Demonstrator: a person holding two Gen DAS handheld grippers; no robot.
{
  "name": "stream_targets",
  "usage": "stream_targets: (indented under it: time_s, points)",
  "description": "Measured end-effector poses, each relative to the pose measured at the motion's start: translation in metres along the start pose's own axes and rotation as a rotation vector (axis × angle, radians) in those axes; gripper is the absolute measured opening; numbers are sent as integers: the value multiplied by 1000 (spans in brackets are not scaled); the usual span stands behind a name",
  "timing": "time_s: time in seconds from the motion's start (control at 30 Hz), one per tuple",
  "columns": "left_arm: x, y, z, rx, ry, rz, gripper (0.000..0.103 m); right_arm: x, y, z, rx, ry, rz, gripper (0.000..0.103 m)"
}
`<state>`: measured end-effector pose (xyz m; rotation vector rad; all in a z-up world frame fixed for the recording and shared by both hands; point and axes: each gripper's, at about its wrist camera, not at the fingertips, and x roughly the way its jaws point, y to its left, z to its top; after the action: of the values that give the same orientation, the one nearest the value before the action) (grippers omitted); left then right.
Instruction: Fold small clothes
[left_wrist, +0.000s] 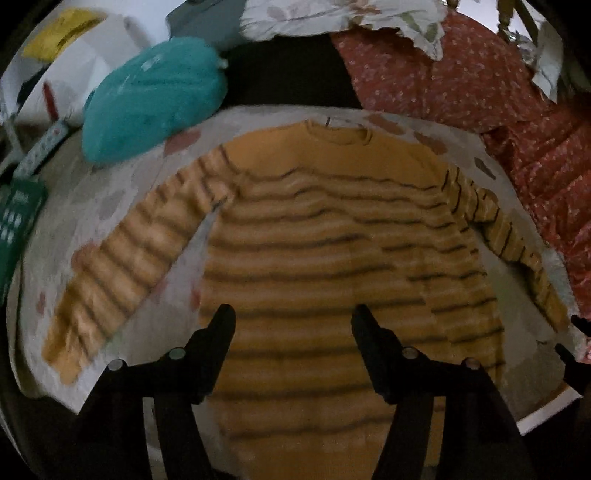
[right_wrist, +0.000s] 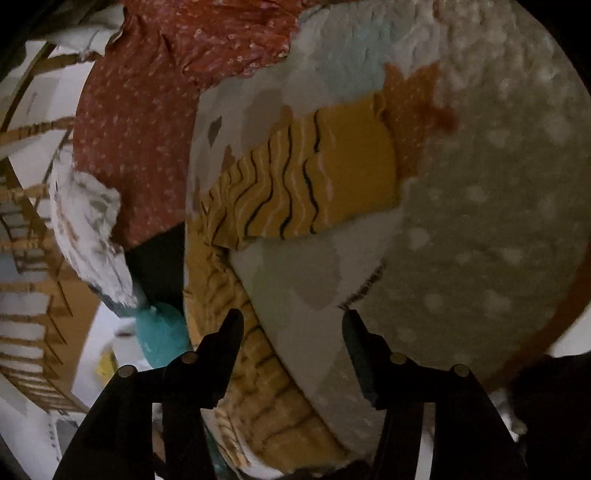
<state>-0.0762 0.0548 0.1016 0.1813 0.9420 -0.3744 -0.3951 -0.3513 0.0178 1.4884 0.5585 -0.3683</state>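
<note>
Nearest us, our left gripper (left_wrist: 291, 314) hangs with its black fingers spread wide and nothing between them, over the lower body of the mustard-yellow knitted sweater with thin dark stripes (left_wrist: 325, 236). The sweater lies flat, face up, on a pale patchwork-patterned cloth (left_wrist: 74, 229), both sleeves angled outward and the neckline at the far end. Our right gripper (right_wrist: 291, 317) is likewise spread and empty, above the cloth just beside the sweater's right sleeve (right_wrist: 295, 181) (its plain cuff points away from the body). Farther off, a teal plush cushion (left_wrist: 151, 99) rests at the cloth's far left edge, and a rust-red speckled fabric (left_wrist: 461, 77) lies beyond on the right.
</note>
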Motion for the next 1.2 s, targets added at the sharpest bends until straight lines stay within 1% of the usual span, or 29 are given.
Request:
stream_targets:
  time_s: [0.07,0.1,0.2,0.27,0.37,0.43,0.5,0.57,0.67,0.73,0.8,0.83,0.87,0.93,1.03,1.1,1.13,1.17,1.2]
  points:
    - [5,-7,5,23,-26,8,64,17,7,0,-4,-18,-9,61]
    - [11,-6,7,30,-40,13,64,23,7,5,-8,-41,-25,61]
    - [17,-11,4,58,-97,35,65,34,16,20,-51,-142,-118,61]
    - [21,-14,-1,83,-102,62,65,36,13,33,-34,-181,-155,61]
    - [24,-22,0,96,-100,38,65,32,5,52,21,-241,-169,58]
    - [25,-27,-1,105,-101,36,65,32,9,61,10,-270,-210,48]
    - [27,-29,-1,98,-91,25,65,36,23,69,-79,-281,-290,17]
    - [28,-28,0,79,-81,15,65,36,40,74,-187,-281,-345,13]
    - [28,-22,2,48,-80,29,65,28,76,73,-331,-325,-389,12]
    - [29,-12,5,8,-70,39,65,19,111,72,-437,-379,-414,11]
    - [29,-1,8,-39,-61,39,65,11,138,73,-501,-424,-423,11]
    - [28,11,11,-84,-59,37,65,6,158,75,-538,-458,-429,11]
    - [27,20,13,-117,-61,39,65,2,170,75,-562,-477,-431,11]
    - [22,45,17,-192,-71,56,65,-8,208,79,-612,-539,-435,11]
    - [17,82,22,-283,-80,79,65,-12,256,78,-661,-580,-410,11]
    - [16,107,23,-347,-79,92,65,0,284,66,-716,-562,-390,11]
    - [15,121,22,-384,-76,94,65,9,297,56,-750,-539,-377,11]
    - [15,134,22,-421,-72,93,65,24,311,43,-791,-504,-358,7]
    - [14,150,20,-469,-66,89,65,44,323,25,-837,-452,-331,7]
